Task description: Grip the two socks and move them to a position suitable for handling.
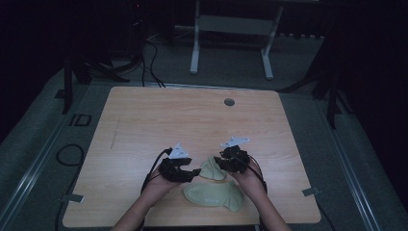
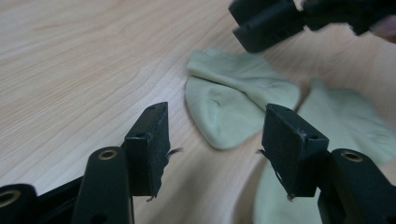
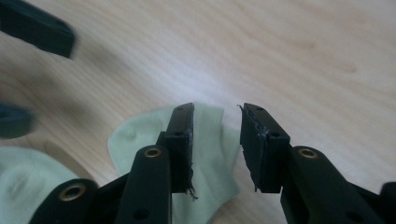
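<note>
Both your tools, left tool (image 1: 191, 173) and right tool (image 1: 219, 162), gape empty; folded pale-green cotton sock (image 1: 212, 169) at 12 o'clock of flat pale-green sock (image 1: 214, 196), pairing looks undone.

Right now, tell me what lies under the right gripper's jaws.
A folded pale green sock lies on the table below the open right gripper. Its left jaw covers part of the sock. Whatever the fold hides stays unseen.
</note>
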{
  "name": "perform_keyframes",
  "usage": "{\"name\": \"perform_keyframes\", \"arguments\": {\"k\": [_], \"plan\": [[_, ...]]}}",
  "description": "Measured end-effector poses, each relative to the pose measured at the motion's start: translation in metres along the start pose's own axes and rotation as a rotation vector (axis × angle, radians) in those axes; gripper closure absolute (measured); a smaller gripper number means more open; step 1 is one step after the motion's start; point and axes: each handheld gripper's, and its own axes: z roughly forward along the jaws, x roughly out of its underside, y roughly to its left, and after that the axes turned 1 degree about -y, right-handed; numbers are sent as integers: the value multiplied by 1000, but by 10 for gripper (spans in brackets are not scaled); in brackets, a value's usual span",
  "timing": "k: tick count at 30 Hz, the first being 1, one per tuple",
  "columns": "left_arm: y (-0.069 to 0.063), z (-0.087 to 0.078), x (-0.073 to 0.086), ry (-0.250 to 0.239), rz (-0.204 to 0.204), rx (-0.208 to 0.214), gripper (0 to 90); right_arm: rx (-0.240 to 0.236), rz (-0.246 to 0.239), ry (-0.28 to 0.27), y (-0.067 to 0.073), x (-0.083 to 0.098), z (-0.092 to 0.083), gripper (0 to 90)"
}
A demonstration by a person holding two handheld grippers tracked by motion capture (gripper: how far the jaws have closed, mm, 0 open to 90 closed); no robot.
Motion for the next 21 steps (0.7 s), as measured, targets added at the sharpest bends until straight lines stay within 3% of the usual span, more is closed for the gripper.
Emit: {"name": "perform_keyframes", "arguments": {"k": [1, 6, 10, 14, 21], "plan": [[0, 12, -4, 32, 10, 5, 435, -6, 0, 12, 0, 2, 2, 644], [-1, 38, -10, 108, 36, -20, 477, -14, -16, 41, -1, 12, 15, 645], [-2, 47, -11, 124, 56, -40, 553, -10, -31, 72, -2, 17, 22, 688], [-4, 51, -10, 140, 82, -68, 640, -22, -31, 65, -2, 20, 23, 740], [-5, 53, -12, 123, 49, -75, 857, -26, -42, 65, 1, 19, 23, 831]]}}
